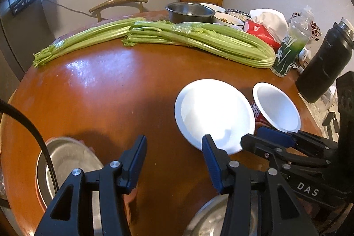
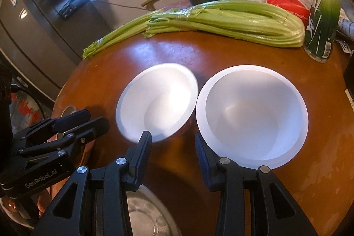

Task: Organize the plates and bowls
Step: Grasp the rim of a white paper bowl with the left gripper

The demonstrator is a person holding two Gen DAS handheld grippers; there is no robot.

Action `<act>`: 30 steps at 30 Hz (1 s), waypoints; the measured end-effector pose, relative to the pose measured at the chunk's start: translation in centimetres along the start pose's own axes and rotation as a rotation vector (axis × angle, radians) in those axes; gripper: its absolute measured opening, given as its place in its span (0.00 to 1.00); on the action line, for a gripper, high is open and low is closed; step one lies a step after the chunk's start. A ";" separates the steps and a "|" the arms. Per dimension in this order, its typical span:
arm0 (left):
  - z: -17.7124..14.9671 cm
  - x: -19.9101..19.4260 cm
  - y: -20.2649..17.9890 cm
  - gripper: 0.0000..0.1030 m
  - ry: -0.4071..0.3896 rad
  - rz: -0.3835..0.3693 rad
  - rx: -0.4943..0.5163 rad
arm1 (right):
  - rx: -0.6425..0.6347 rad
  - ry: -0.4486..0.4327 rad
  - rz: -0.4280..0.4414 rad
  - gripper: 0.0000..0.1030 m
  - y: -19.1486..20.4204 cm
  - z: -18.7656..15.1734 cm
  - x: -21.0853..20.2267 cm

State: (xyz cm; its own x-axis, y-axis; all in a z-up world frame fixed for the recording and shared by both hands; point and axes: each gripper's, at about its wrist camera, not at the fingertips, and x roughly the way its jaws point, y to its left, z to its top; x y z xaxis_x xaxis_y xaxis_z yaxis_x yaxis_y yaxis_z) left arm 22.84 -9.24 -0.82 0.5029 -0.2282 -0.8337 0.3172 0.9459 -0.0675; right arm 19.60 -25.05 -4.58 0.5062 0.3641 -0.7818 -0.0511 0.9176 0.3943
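Two white bowls stand side by side on the round wooden table (image 1: 99,89); red shows on their outer walls. The left bowl (image 1: 213,114) (image 2: 158,103) sits just beyond my left gripper (image 1: 174,147), whose right fingertip overlaps its near rim in the picture. The right bowl (image 1: 276,107) (image 2: 252,116) lies ahead and to the right of my right gripper (image 2: 172,138). Both grippers are open, with only bare table between the fingers. The right gripper (image 1: 256,136) reaches in from the right in the left wrist view; the left gripper (image 2: 73,123) appears at the left in the right wrist view.
Steel dishes (image 1: 68,160) (image 1: 210,218) (image 2: 148,213) sit at the table's near edge under the grippers. Long celery bunches (image 1: 199,39) (image 2: 221,19) lie across the far half. Behind them are a steel bowl (image 1: 189,11), a red tissue pack (image 1: 258,31), a green bottle (image 1: 292,47) and a black flask (image 1: 325,61).
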 end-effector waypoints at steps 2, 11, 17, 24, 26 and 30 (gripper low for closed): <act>0.4 0.5 0.0 0.50 0.005 0.002 -0.003 | 0.002 0.000 -0.003 0.41 0.0 0.2 0.2; 1.2 3.4 0.4 0.50 0.045 -0.008 -0.014 | -0.031 -0.016 -0.031 0.40 0.8 1.2 1.9; 1.0 4.5 0.5 0.48 0.064 -0.041 -0.024 | -0.070 -0.033 -0.054 0.29 1.2 1.3 2.3; 0.9 4.1 0.1 0.45 0.054 -0.041 -0.015 | -0.078 -0.039 -0.057 0.26 1.4 1.2 2.1; 0.8 3.9 0.1 0.45 0.052 -0.039 -0.016 | -0.076 -0.040 -0.055 0.26 1.4 1.1 2.0; 0.5 3.2 0.2 0.45 0.044 -0.033 -0.019 | -0.077 -0.040 -0.051 0.26 1.6 1.0 1.7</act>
State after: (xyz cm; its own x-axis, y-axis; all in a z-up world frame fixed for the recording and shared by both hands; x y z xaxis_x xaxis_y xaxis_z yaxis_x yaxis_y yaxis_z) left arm 24.96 -9.91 -3.22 0.4567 -0.2494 -0.8540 0.3174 0.9424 -0.1055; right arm 21.23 -23.16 -4.81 0.5440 0.3116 -0.7791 -0.0898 0.9448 0.3152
